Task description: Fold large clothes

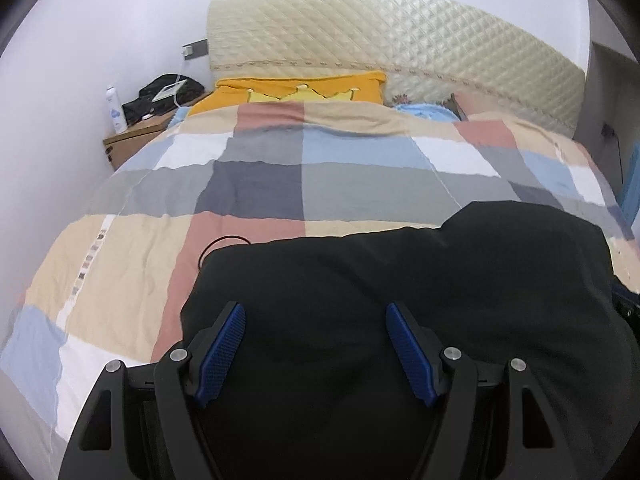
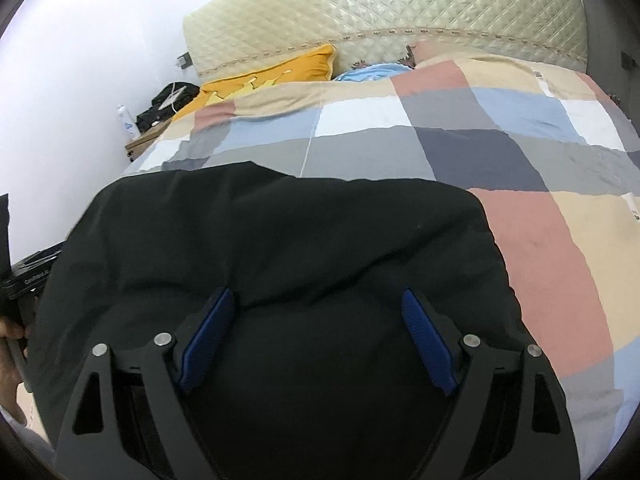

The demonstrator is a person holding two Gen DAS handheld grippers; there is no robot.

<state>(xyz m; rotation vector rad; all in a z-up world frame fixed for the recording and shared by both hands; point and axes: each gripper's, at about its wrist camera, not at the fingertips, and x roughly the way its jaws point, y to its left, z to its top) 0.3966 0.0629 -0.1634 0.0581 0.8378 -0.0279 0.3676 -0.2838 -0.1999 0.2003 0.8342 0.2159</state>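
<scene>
Bed with checked quilt (image 1: 248,184), black garment (image 1: 400,280), 2 grippers.

Quilt covered the bed below a quilted headboard (image 1: 380,32); yellow pillow (image 1: 304,88) lay at its head. The black garment lay spread across the near end of the quilt. Left gripper (image 1: 316,354) and right gripper (image 2: 316,344) hung over the garment, blue pads wide apart, gripping nothing; whether the tips touched the cloth could not be told.
</scene>
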